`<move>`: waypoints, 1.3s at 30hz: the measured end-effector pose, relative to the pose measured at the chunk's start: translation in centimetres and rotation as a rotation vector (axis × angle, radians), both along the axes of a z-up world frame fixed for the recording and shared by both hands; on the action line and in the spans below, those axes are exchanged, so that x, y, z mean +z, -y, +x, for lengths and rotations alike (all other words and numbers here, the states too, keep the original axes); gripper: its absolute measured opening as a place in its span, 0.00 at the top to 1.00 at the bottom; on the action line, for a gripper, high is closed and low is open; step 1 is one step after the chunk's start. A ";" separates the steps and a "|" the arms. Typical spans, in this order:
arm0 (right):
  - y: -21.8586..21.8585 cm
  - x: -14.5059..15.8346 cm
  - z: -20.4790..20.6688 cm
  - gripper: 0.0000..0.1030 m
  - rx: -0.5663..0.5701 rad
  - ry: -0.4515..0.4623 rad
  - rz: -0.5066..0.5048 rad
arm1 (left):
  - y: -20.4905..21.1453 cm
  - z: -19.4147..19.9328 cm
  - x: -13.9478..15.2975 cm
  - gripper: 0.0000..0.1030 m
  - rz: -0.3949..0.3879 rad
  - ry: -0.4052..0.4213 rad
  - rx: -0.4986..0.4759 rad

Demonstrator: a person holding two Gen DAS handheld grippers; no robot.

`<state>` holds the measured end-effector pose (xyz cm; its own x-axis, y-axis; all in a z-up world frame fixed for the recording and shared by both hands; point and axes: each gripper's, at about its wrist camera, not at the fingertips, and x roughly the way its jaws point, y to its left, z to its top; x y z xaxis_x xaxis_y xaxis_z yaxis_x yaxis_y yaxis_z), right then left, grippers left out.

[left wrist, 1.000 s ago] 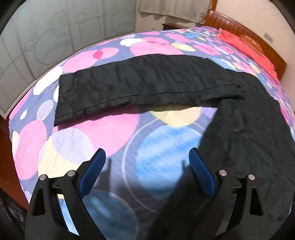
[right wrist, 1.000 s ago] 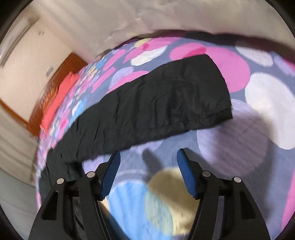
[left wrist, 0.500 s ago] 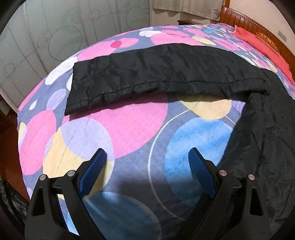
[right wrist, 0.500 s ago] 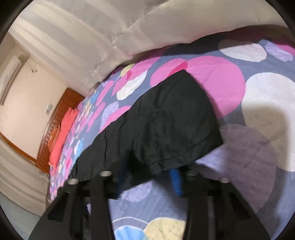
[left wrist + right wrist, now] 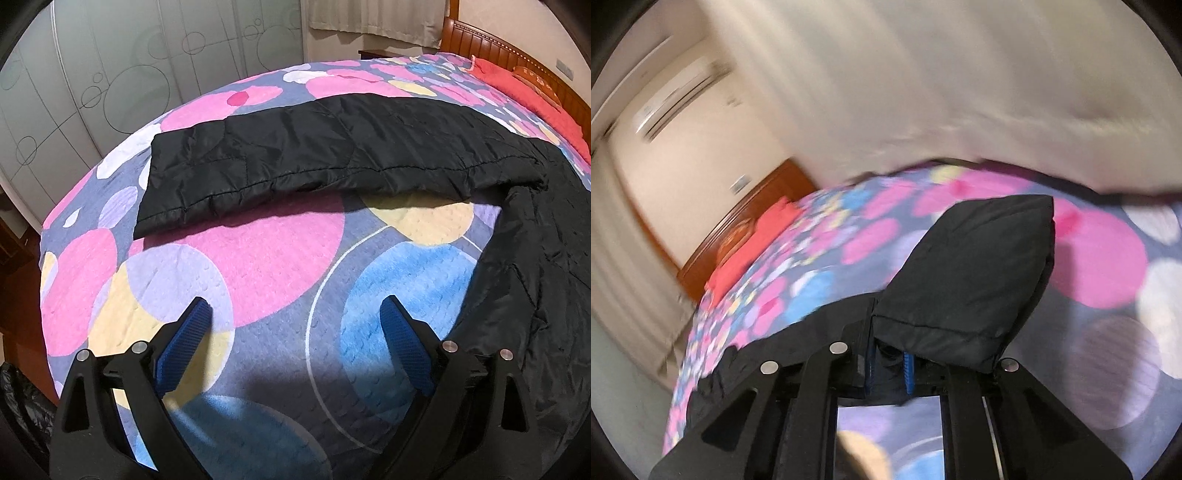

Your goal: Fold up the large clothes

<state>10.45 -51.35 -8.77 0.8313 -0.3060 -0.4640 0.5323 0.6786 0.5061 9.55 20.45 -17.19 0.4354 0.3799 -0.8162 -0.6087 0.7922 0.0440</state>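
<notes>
Right gripper [image 5: 889, 363] fingers just closed, pinching the black jacket [image 5: 332, 155] sleeve end, lifted off the bed [image 5: 258, 258]. Left gripper [image 5: 295, 332] fingers wide open, empty, over the bed beside the jacket.

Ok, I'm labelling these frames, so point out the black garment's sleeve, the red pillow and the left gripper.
black sleeve [image 5: 314, 155], left wrist view, middle of the flat sleeve.
red pillow [image 5: 532, 92], left wrist view, its top surface by the headboard.
left gripper [image 5: 295, 332], left wrist view, midway between its open jaws.
</notes>
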 end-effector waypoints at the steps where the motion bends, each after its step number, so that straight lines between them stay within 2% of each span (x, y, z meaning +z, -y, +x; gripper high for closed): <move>1: -1.1 0.7 1.0 0.88 0.034 -0.003 -0.022 | -0.1 0.0 0.0 0.09 -0.003 0.000 0.000; 7: -9.2 3.1 7.1 0.88 0.246 -0.013 -0.123 | -0.8 -0.3 0.1 0.09 0.009 0.006 0.023; 10: -13.1 3.2 10.1 0.88 0.349 -0.029 -0.137 | -1.5 -0.1 -0.3 0.02 -0.004 0.009 0.029; 13: -17.5 2.8 12.7 0.88 0.437 -0.047 -0.169 | -1.7 0.1 -0.5 0.02 0.002 0.011 0.029; 23: -31.8 0.2 19.9 0.89 0.738 -0.128 -0.279 | -1.7 0.1 -0.8 0.02 0.012 0.025 0.030; 29: -38.0 -4.7 23.0 0.88 0.856 -0.314 -0.373 | -1.7 0.1 -0.8 0.02 0.012 0.025 0.030; 33: -39.4 -7.3 24.0 0.76 0.900 -0.437 -0.382 | -1.7 0.1 -0.8 0.02 0.014 0.024 0.030; 34: -39.7 -7.2 23.9 0.70 0.912 -0.430 -0.383 | -1.7 0.1 -0.8 0.02 0.013 0.024 0.030; 35: -39.7 -7.0 23.8 0.54 0.925 -0.424 -0.378 | -1.7 0.1 -0.8 0.02 0.013 0.024 0.030; 36: -39.9 -6.5 23.5 0.46 0.957 -0.407 -0.355 | -1.7 0.1 -0.8 0.02 0.013 0.024 0.030; 37: -39.6 -5.9 22.9 0.40 0.981 -0.376 -0.325 | -1.7 0.1 -0.8 0.02 0.013 0.024 0.030; 39: -38.5 -4.5 21.6 0.40 0.985 -0.332 -0.306 | -1.7 0.1 -0.8 0.02 0.013 0.024 0.030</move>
<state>32.09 -12.82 -13.27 0.6224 0.2866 -0.7284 -0.2369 0.9559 0.1737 9.67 22.11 -18.00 0.4433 0.4037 -0.8003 -0.6335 0.7728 0.0390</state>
